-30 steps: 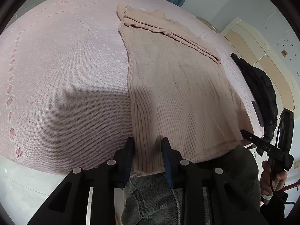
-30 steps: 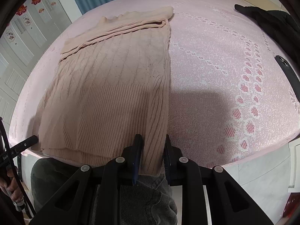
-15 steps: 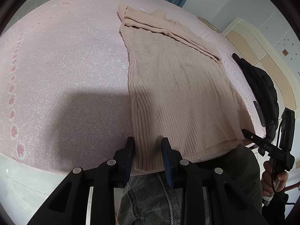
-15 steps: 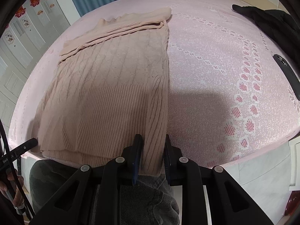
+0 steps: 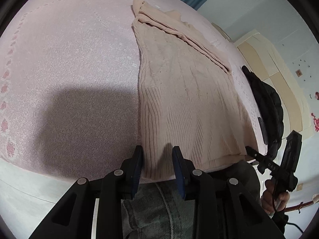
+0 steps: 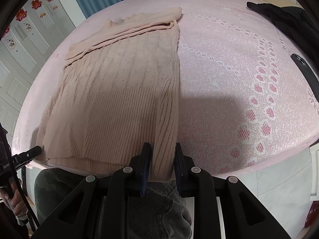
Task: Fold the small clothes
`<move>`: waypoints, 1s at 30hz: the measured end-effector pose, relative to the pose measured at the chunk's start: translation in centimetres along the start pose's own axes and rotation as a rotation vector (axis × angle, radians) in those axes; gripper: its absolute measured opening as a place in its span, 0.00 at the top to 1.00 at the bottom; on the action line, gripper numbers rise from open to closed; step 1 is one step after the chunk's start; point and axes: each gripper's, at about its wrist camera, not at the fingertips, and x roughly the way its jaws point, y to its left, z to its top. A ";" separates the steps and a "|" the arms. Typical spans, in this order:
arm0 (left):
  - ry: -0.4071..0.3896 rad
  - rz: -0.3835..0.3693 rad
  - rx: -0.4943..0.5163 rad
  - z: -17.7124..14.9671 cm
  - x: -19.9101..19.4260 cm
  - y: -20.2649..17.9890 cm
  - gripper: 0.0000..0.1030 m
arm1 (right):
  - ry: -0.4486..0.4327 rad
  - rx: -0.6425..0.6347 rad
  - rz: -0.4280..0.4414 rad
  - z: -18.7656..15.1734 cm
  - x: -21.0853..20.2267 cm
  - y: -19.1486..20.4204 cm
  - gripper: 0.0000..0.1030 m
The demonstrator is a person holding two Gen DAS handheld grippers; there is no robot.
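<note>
A beige cable-knit sweater [image 5: 185, 99] lies flat on the pink bedspread [image 5: 69, 59], collar far, hem hanging over the near bed edge. Its sleeves are folded across the chest. My left gripper [image 5: 157, 155] is shut on the hem's left corner, with knit filling the gap between the fingers. In the right wrist view the same sweater [image 6: 119, 99] runs down to my right gripper [image 6: 161, 153], which is shut on the hem's right corner. Both grippers point steeply down at the bed edge.
A black jacket [image 6: 289, 18] lies at the bed's far right, with a dark flat phone-like object [image 6: 307, 75] near it. The person's grey-green trousers [image 5: 159, 205] are directly below the grippers. A hand [image 5: 273, 195] holds the other gripper's handle. Wardrobe doors stand at the left.
The left wrist view has rolled slightly and the sweater looks a little flatter and straighter. Both grippers stay on the hem; the right view is nearly the same.
</note>
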 end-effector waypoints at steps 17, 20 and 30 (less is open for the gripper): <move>-0.014 0.032 0.006 -0.2 0.4 -1.0 0.74 | -0.010 -0.015 -0.008 -0.1 -0.2 0.2 0.81; -0.012 0.026 -0.001 -0.1 0.4 -0.9 0.74 | -0.010 -0.011 -0.004 0.0 -0.2 0.1 0.81; -0.013 0.023 0.009 -0.3 0.2 -0.8 0.74 | -0.011 -0.004 0.002 -0.1 -0.2 0.0 0.82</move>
